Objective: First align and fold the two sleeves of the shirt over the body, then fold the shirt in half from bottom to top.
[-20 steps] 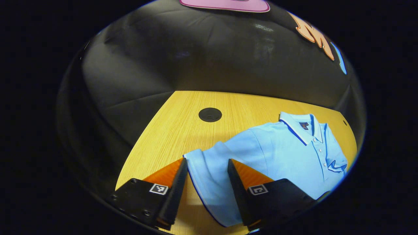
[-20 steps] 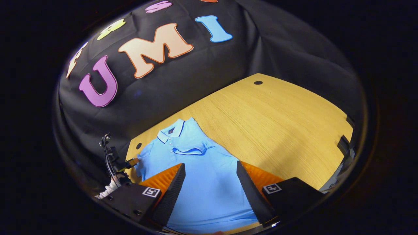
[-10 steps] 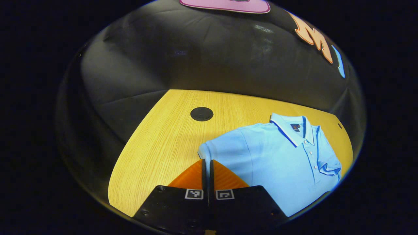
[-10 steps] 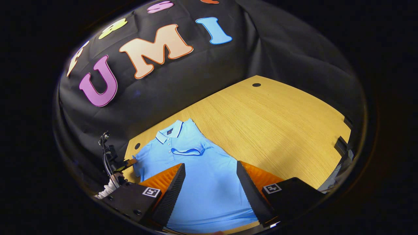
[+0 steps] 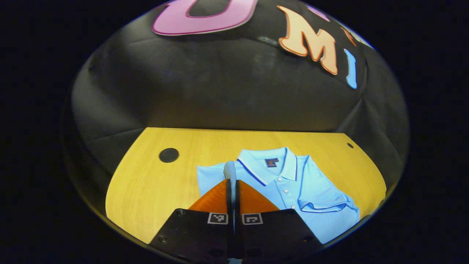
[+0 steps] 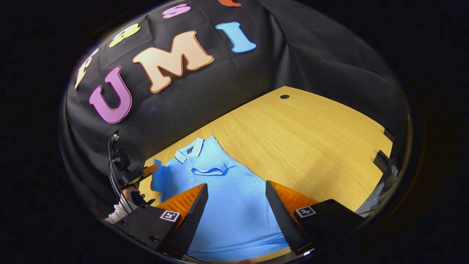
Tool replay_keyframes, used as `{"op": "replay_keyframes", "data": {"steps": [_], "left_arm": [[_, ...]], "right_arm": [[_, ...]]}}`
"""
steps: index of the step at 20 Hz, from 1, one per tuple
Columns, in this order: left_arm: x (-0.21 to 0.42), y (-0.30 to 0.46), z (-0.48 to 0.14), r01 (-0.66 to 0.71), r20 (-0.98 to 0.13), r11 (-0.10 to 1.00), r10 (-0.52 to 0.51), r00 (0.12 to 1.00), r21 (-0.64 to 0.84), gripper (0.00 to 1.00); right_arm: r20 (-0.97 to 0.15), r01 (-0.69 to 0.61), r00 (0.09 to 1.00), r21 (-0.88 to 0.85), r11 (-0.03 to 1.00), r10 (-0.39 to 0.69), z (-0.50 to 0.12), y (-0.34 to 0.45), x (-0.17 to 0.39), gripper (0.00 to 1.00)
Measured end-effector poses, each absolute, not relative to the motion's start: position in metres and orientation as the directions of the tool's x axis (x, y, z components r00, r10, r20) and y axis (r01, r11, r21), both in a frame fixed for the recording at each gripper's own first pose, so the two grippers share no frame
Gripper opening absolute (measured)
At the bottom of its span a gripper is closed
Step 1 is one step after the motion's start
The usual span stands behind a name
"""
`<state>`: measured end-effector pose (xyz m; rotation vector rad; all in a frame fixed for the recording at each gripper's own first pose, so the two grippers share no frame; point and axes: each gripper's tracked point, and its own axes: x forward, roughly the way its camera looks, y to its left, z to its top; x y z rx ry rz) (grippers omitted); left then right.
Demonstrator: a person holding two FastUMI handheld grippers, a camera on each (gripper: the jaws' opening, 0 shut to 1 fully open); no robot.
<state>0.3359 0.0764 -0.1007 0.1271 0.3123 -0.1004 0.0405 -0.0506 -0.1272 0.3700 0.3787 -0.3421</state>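
I've got the left gripper (image 5: 231, 181) clamped on the shirt's sleeve (image 5: 229, 170), fabric pinched between both fingers and lifted above the body. The blue shirt (image 6: 220, 198) lies flat on the wooden table (image 6: 311, 135), collar toward the booth wall (other sleeve already folded across the chest). Right gripper (image 6: 236, 205) hangs w/ jaws wide apart over the shirt's lower half, holding nothing.

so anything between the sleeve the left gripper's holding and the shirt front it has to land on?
Nothing visible. The left gripper has its jaws shut on the sleeve, lifted beside the collar. The shirt front is bare apart from the other sleeve, already folded across it. The right gripper hangs open over the lower body.
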Motion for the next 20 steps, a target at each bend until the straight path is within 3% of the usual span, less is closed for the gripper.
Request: {"op": "replay_keyframes", "data": {"steps": [4, 6, 8, 12, 20], "left_arm": [[0.339, 0.039, -0.123, 0.196, -0.362, 0.970, -0.132, 0.923, 0.147, 0.01], [0.335, 0.027, -0.129, 0.227, -0.382, 0.966, -0.163, 0.909, 0.126, 0.07], [0.327, 0.016, -0.130, 0.249, -0.385, 0.964, -0.196, 0.902, 0.093, 0.19], [0.299, 0.031, -0.125, 0.209, -0.368, 0.972, -0.158, 0.916, 0.103, 0.98], [0.165, 0.082, -0.146, 0.087, -0.379, 0.989, -0.036, 0.925, 0.120, 0.96]], "right_arm": [[-0.418, 0.377, 0.874, 0.263, 0.888, -0.247, -0.133, -0.046, 0.039, 0.98], [-0.418, 0.365, 0.878, 0.265, 0.893, -0.235, -0.136, -0.042, 0.041, 0.98], [-0.422, 0.353, 0.879, 0.260, 0.899, -0.223, -0.142, -0.040, 0.039, 0.98], [-0.425, 0.332, 0.882, 0.255, 0.908, -0.204, -0.150, -0.040, 0.033, 0.98], [-0.468, 0.226, 0.878, 0.211, 0.951, -0.105, -0.192, -0.045, 0.003, 0.98]]}}
